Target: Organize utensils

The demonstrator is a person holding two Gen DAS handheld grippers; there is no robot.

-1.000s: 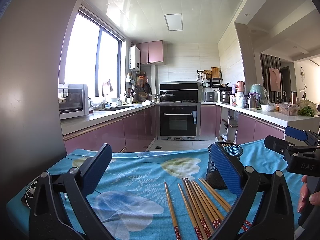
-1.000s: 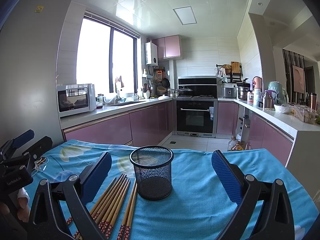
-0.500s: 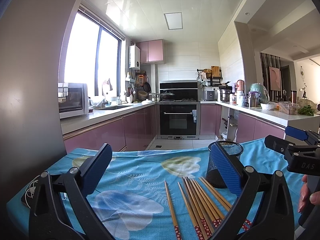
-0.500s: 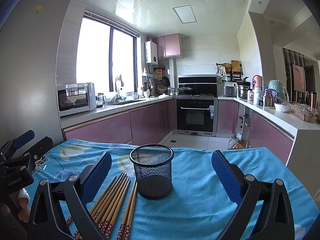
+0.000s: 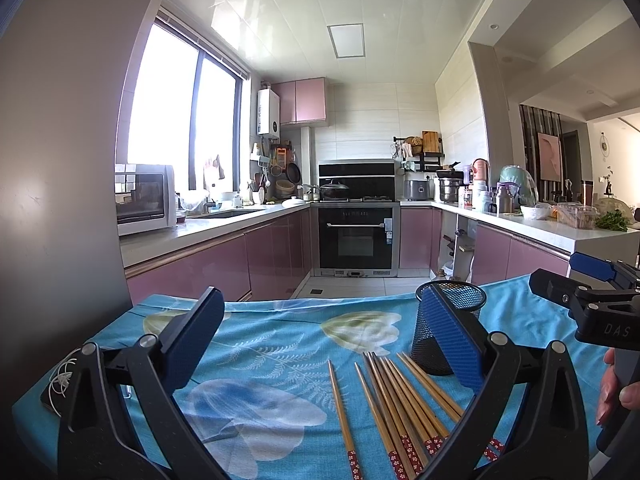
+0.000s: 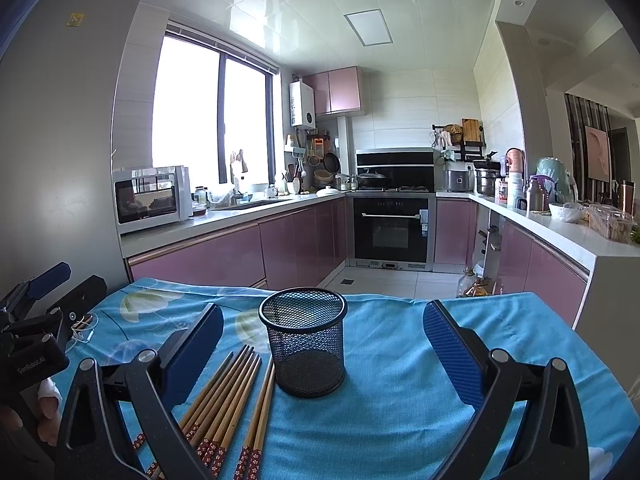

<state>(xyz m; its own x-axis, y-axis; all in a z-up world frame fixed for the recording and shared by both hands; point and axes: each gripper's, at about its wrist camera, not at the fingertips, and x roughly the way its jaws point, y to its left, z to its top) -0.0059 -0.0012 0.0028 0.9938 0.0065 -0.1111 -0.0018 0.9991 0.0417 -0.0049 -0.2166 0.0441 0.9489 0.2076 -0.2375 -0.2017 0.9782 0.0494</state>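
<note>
Nothing has shifted: left gripper and right gripper both hover wide open, empty, over chopsticks beside the mesh holder.

Right claw open, empty; mesh cup upright beside chopsticks.

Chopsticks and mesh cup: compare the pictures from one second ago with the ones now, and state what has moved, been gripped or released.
Nothing has visibly moved, and nothing was gripped or released. The chopsticks lie flat on the blue cloth beside the upright mesh cup as before. The left gripper and right gripper both hover with jaws wide open and empty, as they were.
</note>
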